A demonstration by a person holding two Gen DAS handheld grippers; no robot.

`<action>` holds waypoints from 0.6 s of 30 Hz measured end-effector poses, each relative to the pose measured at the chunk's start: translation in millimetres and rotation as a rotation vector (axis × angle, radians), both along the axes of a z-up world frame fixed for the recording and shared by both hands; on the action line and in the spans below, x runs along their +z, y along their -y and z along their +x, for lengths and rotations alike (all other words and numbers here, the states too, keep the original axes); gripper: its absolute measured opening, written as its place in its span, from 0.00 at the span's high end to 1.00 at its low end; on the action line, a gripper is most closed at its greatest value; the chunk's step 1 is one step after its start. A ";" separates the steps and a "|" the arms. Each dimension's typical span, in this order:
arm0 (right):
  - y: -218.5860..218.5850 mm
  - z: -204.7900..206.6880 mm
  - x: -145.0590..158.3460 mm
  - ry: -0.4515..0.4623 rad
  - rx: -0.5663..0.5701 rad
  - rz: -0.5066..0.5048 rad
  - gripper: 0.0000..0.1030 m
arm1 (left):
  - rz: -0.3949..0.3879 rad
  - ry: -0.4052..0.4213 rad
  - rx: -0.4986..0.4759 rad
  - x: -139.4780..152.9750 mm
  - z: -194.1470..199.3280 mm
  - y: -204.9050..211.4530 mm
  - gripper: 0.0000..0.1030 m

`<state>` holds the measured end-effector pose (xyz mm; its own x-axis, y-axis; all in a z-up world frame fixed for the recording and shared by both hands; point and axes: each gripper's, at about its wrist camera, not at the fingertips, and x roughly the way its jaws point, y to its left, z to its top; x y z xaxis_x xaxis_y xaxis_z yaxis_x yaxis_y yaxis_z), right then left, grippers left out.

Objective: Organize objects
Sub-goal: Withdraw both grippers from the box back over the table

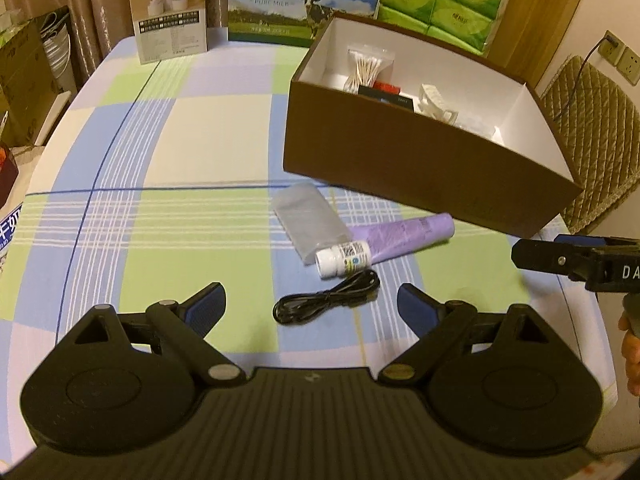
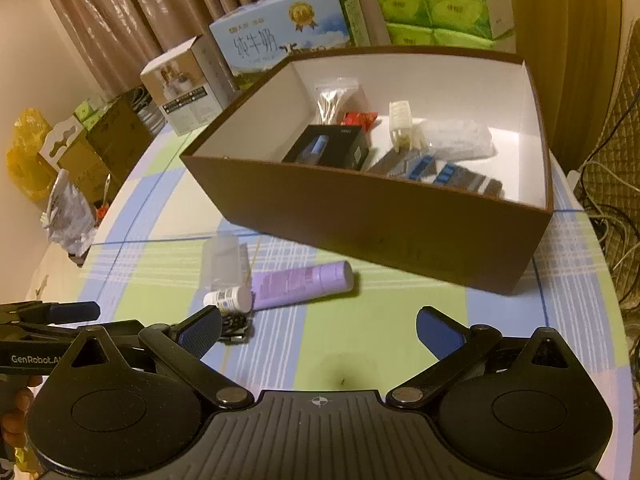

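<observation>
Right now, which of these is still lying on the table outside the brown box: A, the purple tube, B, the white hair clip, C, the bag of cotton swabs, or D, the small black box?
A: the purple tube lies on the checked tablecloth in front of the brown box, beside the small white bottle; the other three sit inside the box.

Dim warm indoor light, soft focus, fisheye-bent edges.
</observation>
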<state>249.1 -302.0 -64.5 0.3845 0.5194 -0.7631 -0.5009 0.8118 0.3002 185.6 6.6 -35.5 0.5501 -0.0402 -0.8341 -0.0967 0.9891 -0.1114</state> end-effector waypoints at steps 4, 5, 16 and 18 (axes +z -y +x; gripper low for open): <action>-2.1 -1.9 -5.7 -0.012 0.006 -0.015 0.02 | 0.004 -0.010 -0.005 -2.8 0.0 0.9 0.12; -2.8 -2.1 -6.6 -0.014 0.007 -0.017 0.02 | 0.004 -0.013 -0.007 -3.5 0.2 1.1 0.12; -1.0 -2.2 -20.7 -0.053 -0.007 -0.039 0.02 | 0.006 -0.018 -0.052 -19.6 3.2 3.9 0.13; 0.8 -1.4 -22.8 -0.059 -0.015 -0.044 0.02 | 0.008 -0.021 -0.064 -24.9 4.7 3.6 0.13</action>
